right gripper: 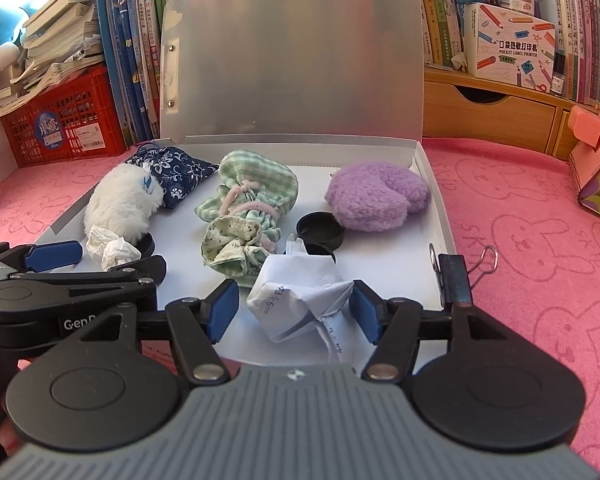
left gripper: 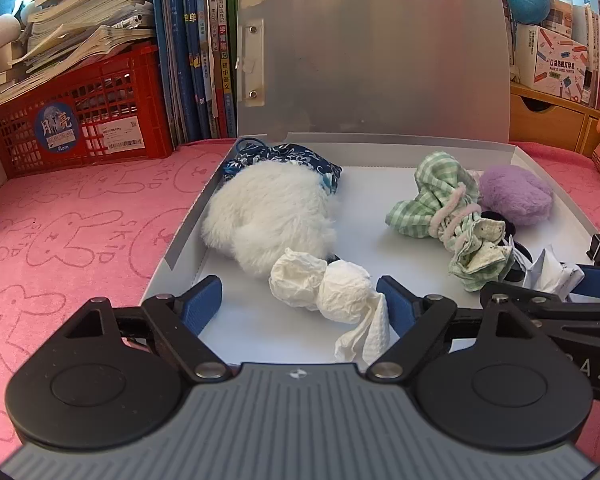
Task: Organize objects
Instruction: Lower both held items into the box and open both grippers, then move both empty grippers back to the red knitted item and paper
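Near the front edge of the open grey file box (right gripper: 428,184), two wads are framed by two sets of jaws. The left gripper (left gripper: 300,300) is held with its jaws spread; the crumpled white tissue (left gripper: 324,288) lies on the box floor between them, its tail just brushed by the right-hand pad and nothing pressed from the other side. The right gripper (right gripper: 292,308) is likewise spread around the crumpled paper with handwriting (right gripper: 296,300), which rests on the box floor and is not pinched, though the right-hand pad is very close to it.

Several slips are judged possible. The tissue tail could be dragged out of the box if the left gripper is drawn back carelessly. The paper wad could be caught on a pad and pulled over the low front wall. The black binder clip (right gripper: 454,276) clamped on the box's right wall near its front corner could be knocked by the right gripper's linkage. The two grippers, set close side by side, could also be bumped together, and the green checked pouch (right gripper: 248,216) nudged.
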`<state>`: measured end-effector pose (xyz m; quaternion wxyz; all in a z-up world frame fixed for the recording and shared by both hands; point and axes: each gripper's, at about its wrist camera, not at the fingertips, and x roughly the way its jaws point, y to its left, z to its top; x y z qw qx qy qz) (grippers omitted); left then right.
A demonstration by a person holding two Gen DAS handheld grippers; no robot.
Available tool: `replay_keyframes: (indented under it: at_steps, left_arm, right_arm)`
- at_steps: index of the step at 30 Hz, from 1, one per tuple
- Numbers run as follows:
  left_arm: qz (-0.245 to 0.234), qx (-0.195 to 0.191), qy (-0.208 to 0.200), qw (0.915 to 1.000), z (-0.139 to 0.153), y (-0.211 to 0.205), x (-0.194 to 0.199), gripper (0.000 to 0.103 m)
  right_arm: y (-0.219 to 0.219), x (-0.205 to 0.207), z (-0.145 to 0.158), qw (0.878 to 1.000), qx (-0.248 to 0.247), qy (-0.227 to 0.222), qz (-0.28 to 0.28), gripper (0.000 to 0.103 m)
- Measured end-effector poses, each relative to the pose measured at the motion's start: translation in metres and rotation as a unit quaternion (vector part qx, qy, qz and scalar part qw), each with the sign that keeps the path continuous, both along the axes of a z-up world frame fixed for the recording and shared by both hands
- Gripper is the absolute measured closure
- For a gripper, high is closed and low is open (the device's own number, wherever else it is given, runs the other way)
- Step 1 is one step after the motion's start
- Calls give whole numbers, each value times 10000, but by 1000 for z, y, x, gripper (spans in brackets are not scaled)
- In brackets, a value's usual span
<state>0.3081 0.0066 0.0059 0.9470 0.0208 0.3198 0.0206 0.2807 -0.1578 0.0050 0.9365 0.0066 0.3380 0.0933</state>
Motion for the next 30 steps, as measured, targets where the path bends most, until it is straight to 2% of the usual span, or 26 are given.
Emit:
replay_keyframes:
  at_steps: [8,16,30]
  left_arm:
    - [50,28,42,10000,2,3,0,12]
    - [-18,-83,-74,9999,15,7,-9,12]
    - [-302,-248,-336,9987,48,6,-53,12]
  right_arm:
    - [1,0,0,10000,-13,11,66,28]
    - [-6,-7,10,9999,105,-14,46,19]
    - [-15,-45,41,9990,74,-369,231,15]
